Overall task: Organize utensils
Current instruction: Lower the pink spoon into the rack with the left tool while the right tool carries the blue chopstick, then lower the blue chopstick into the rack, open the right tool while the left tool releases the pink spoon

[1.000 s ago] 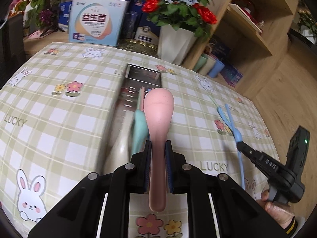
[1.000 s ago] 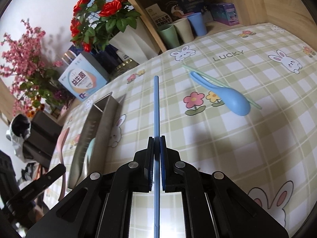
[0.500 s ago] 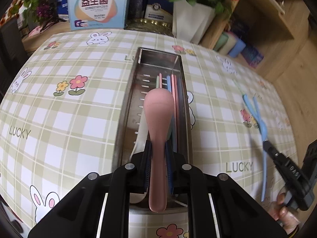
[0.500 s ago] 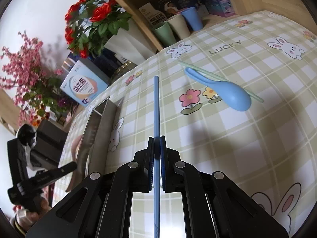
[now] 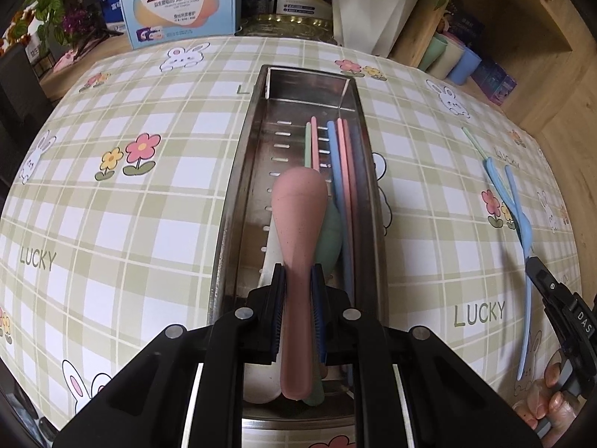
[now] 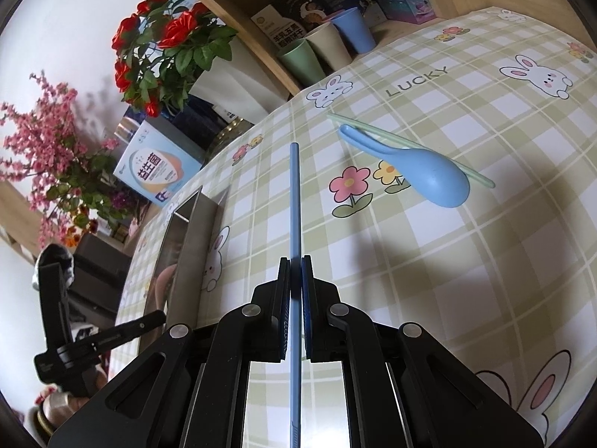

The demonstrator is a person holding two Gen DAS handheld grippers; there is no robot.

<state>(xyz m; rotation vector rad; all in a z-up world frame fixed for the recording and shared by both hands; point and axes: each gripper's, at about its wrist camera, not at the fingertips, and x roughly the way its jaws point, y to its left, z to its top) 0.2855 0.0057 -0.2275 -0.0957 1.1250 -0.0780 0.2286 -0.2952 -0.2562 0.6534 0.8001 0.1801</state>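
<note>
Two handheld claws are each gripping a utensil over a checked tablecloth beside a metal tray.

Only the left wrist view is looking down into the metal tray [image 5: 238,171], where pink, green and blue chopsticks [image 5: 345,171] and a green spoon [image 5: 330,235] are lying. The left claw [image 5: 297,283] is clenching the handle of a pink spoon [image 5: 298,216], whose bowl is pointing away over the tray's middle. Only the right wrist view is showing the blue spoon [image 6: 433,179] lying on the tablecloth [image 6: 485,261] across a green chopstick [image 6: 481,179], far right of the right claw [image 6: 295,276]. That claw is pinching a blue chopstick [image 6: 294,194], which is running straight ahead between its fingers. A vase of red roses [image 6: 160,48], a printed box [image 6: 156,168] and three cups [image 6: 328,48] are standing along the far edge.
</note>
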